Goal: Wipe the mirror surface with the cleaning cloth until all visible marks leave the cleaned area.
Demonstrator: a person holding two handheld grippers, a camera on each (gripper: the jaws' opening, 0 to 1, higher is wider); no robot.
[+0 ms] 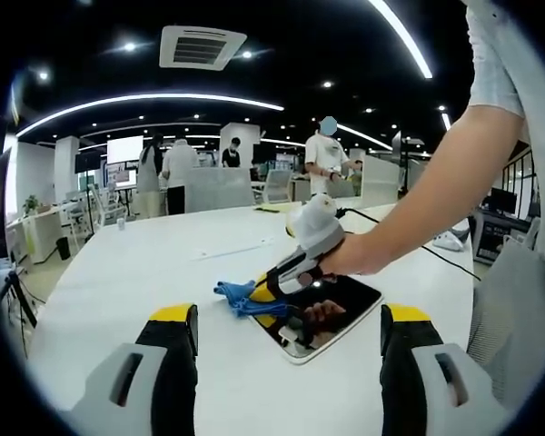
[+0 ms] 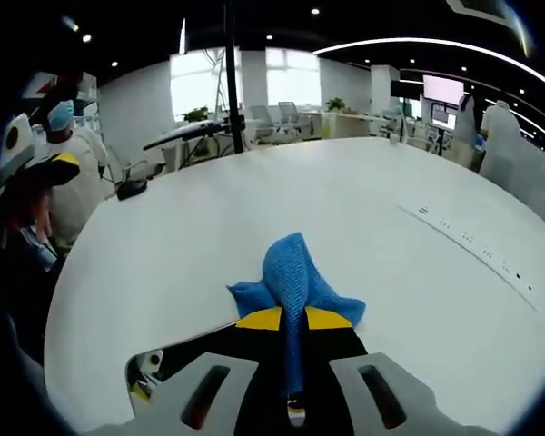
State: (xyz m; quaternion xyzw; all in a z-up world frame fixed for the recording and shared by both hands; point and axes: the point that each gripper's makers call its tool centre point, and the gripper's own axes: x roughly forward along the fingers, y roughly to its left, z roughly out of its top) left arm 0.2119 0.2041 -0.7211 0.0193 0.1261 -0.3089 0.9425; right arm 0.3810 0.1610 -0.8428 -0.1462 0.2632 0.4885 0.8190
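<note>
In the left gripper view my left gripper (image 1: 289,341) hovers low over the white desk (image 1: 136,272) with its two yellow-tipped jaws spread wide apart and nothing between them. Beyond them the mirror (image 1: 331,313) lies flat on the desk, a dark rounded rectangle with a pale rim, one corner pointing toward me. My right gripper (image 1: 265,292) comes into that view from the right, gripped by my hand (image 1: 350,257), and its tips sit at the mirror's left edge. The blue cleaning cloth (image 1: 234,297) is bunched there, partly on the desk just beside the mirror and partly under those tips. The glass reflects my hand and the gripper (the reflection is dark and reddish), so I cannot say for certain whether marks remain on it.

In the right gripper view my right gripper (image 2: 293,320) has its jaws pressed together on the cleaning cloth (image 2: 292,272): a strip of blue runs down between the yellow tips, and the rest fans out ahead on the desk (image 2: 363,209). A sliver of the mirror (image 2: 163,361), its pale rim and a little glass, shows at the lower left beside the jaws.

Farther back, people stand among the office desks and chairs under curved ceiling lights (image 1: 154,98), and a black cable (image 1: 454,265) trails across the desk to the right.
</note>
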